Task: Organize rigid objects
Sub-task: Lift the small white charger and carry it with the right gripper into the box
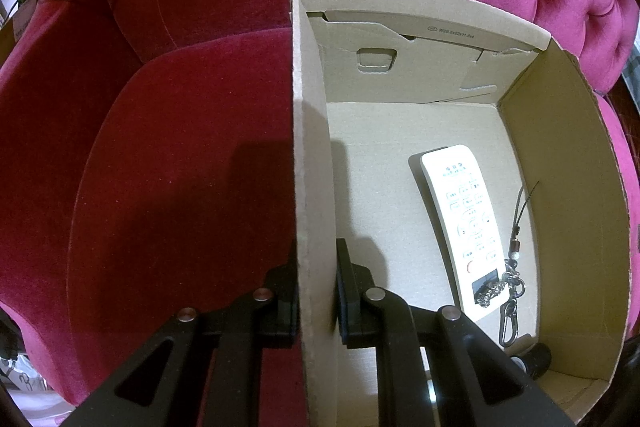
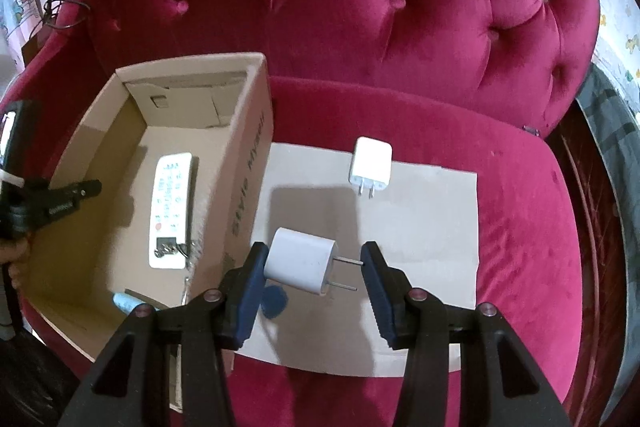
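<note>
A: Two grippers on the list. Left gripper [image 1: 318, 287]: jaws closed down on the near side wall of the cardboard box [image 1: 312, 147], one finger outside, one inside, steadying it on the red sofa [image 1: 180, 167].

B: Contents of the box?

A: One white remote [image 1: 466, 227] lying flat on the floor of the box, a keychain [image 1: 512, 279] touching it at 3 o'clock, a dark item in the corner at 5 o'clock, too hidden to name.

B: Right gripper [image 2: 312, 267]?

A: Half open, pads clamped end to end on a white charger [image 2: 300, 261], prongs toward the right pad. It appears lifted off the card sheet [image 2: 432, 227].

B: Still out?

A: One second charger [image 2: 370, 163] at 12 o'clock on the sheet, one blue disc [image 2: 275, 301] under the held charger.

B: Step?

A: Likely carrying the held charger to the box, at 9 o'clock. Next calls for clearing the wall, then releasing inside beside the remote.
</note>
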The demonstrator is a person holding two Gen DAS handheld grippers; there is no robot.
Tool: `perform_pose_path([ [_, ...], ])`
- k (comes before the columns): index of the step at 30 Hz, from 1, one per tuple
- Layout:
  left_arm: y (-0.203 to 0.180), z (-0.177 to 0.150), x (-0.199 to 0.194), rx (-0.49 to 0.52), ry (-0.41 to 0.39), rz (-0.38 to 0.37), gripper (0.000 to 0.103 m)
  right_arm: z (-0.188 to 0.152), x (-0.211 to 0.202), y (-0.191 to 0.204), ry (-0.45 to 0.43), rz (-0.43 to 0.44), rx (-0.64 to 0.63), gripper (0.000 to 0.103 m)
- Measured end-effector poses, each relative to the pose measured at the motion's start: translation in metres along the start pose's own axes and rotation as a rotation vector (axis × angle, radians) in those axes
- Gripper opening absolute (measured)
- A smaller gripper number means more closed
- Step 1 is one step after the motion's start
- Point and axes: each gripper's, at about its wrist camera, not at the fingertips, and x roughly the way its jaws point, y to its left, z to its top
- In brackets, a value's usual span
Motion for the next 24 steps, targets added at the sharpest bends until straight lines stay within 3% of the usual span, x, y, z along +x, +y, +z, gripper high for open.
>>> perform_pose_path([
  [24,-0.001,0.0,0.0,-0.005,0.0,-0.005,0.015,0.042,-0.017,0.057,-0.072,0.066,-0.092,0.051],
])
